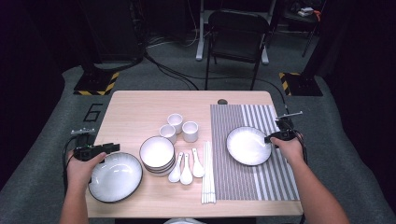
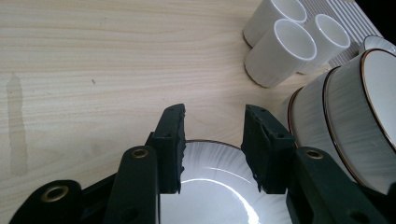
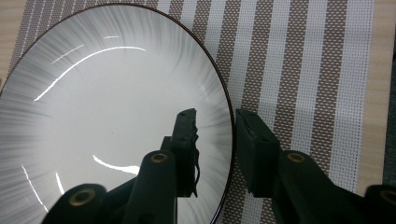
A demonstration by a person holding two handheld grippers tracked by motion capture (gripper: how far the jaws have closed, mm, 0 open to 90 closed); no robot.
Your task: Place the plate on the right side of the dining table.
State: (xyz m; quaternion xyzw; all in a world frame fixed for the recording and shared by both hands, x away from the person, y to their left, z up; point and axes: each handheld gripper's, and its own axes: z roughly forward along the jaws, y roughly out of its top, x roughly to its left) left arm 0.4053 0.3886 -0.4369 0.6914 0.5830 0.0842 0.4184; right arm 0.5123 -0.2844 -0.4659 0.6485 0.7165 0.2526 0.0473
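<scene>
You are setting the table [image 1: 135, 105]: on the striped placemat [image 1: 280, 177] near its right edge, the plate [image 1: 247, 145] lies flat, its rim between your right gripper's [image 3: 215, 140] parted jaws, pads apparently off it, so the release looks done. Your left gripper [image 2: 214, 140] hangs open over the second plate [image 1: 115, 177] at the near left corner. Next, back the right one off without dragging the rim.

The tabletop [image 1: 135, 109] was pale wood. A placemat [image 1: 280, 140] carried grey and white stripes. Both plates [image 1: 115, 177] [image 1: 248, 145] were white with grey radial streaks and dark rims. Cups [image 1: 190, 131] and spoons [image 1: 186, 173] were plain white.
</scene>
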